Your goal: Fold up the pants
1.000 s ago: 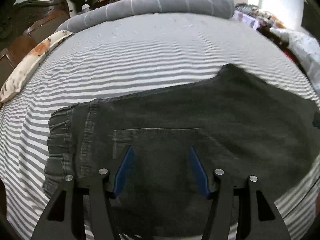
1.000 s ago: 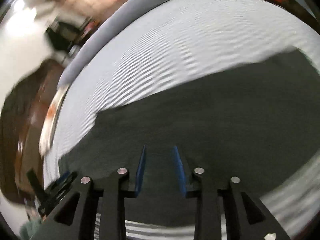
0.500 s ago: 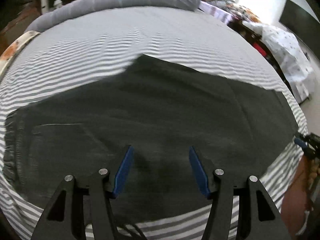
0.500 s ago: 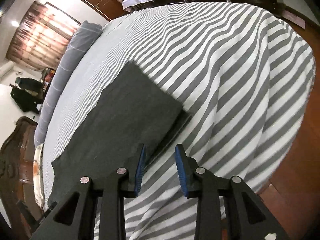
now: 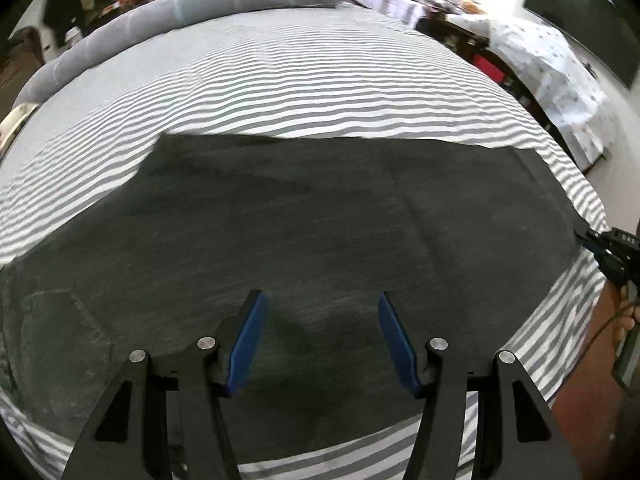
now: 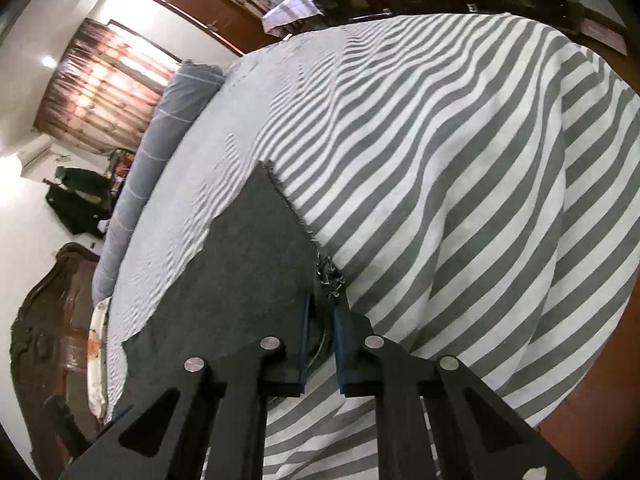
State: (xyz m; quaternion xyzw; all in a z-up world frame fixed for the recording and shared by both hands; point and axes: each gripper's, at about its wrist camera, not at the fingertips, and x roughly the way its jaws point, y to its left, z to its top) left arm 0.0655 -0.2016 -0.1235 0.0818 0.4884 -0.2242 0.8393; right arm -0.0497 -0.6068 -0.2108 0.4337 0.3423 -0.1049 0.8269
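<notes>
Dark grey pants lie flat across a grey-and-white striped bed, waistband at the left, leg hems at the right. My left gripper is open and empty just above the middle of the pants. In the right wrist view the frayed hem end of the pants runs up to my right gripper, whose jaws are nearly closed around the hem corner. The right gripper also shows at the far right of the left wrist view.
A long grey bolster lies at the head of the bed. A dark wooden headboard stands at the left. A second bed with a white spotted cover stands at the right. The bed edge drops to a brown floor.
My left gripper has panned right along the pants, away from the waistband. My right gripper has swung to the hem end, moved onto its corner and narrowed its jaws.
</notes>
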